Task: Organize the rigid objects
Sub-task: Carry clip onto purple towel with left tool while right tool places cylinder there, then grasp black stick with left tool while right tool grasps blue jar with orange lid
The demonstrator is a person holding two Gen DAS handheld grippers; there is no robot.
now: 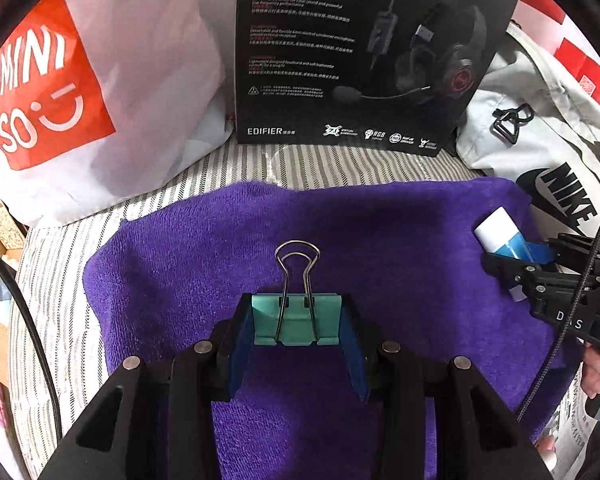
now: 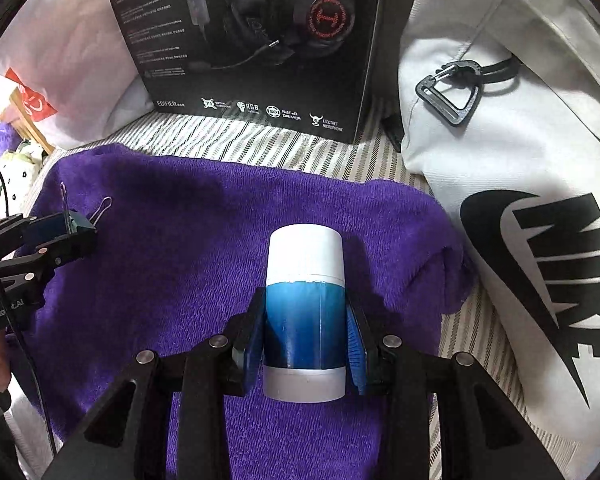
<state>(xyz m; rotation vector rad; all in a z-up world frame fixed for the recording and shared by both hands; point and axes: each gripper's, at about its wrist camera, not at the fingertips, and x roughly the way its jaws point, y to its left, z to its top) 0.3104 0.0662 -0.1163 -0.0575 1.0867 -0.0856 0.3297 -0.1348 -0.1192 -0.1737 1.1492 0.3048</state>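
My left gripper (image 1: pixel 297 320) is shut on a teal binder clip (image 1: pixel 296 320), its wire handles pointing away from me, above a purple towel (image 1: pixel 400 240). My right gripper (image 2: pixel 305 320) is shut on a blue tube with white caps (image 2: pixel 305 280), gripped on its blue middle over the same purple towel (image 2: pixel 180 260). Each gripper shows in the other's view: the right gripper (image 1: pixel 520 260) with the blue tube (image 1: pixel 500 232) at the towel's right edge, the left gripper (image 2: pixel 70 226) with the binder clip (image 2: pixel 80 220) at its left edge.
The towel lies on a striped cloth (image 1: pixel 340 164). Behind it stand a black headset box (image 1: pixel 360 60), a white and red plastic bag (image 1: pixel 80 100) on the left and a white Nike bag (image 2: pixel 520 200) on the right. A hand (image 1: pixel 596 376) holds the right gripper.
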